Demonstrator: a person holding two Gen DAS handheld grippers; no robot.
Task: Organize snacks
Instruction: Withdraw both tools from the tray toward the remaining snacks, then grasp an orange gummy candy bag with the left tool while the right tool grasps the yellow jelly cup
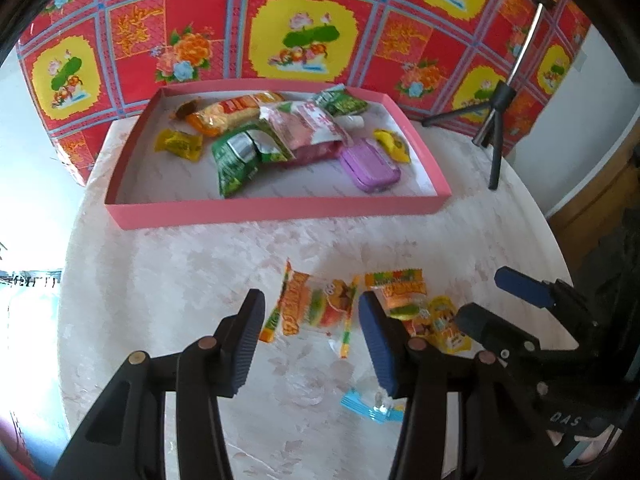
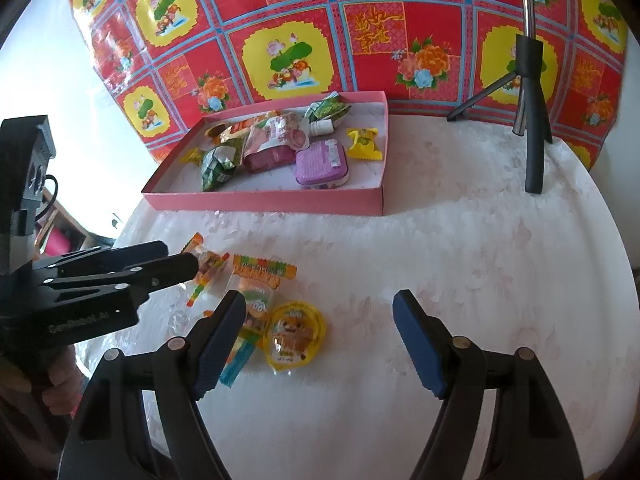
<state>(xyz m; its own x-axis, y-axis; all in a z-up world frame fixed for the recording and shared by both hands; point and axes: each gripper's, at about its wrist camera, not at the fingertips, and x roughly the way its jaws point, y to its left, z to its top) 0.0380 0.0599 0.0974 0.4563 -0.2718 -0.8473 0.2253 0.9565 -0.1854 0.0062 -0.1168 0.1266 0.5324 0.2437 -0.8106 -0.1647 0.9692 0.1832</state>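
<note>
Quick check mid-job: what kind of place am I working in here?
Likely a home room: a round table with pale floral cloth, a red-and-yellow flowered sheet hung behind it, and a shallow pink cardboard box of snacks.

Both tools are matte black plastic: the left gripper (image 1: 312, 336) and the right gripper (image 2: 320, 344) each carry two long scissor-like fingers with round metal pivot pins, copper-toned in the left wrist view and silvery in the right. The inner faces of the fingertips (image 2: 418, 344) bear ribbed blue pads. Behind the left claw, small silver screws dot the body, which is stamped "GenRobot.AI" in pale letters, with a boxy black camera housing above it.
</note>
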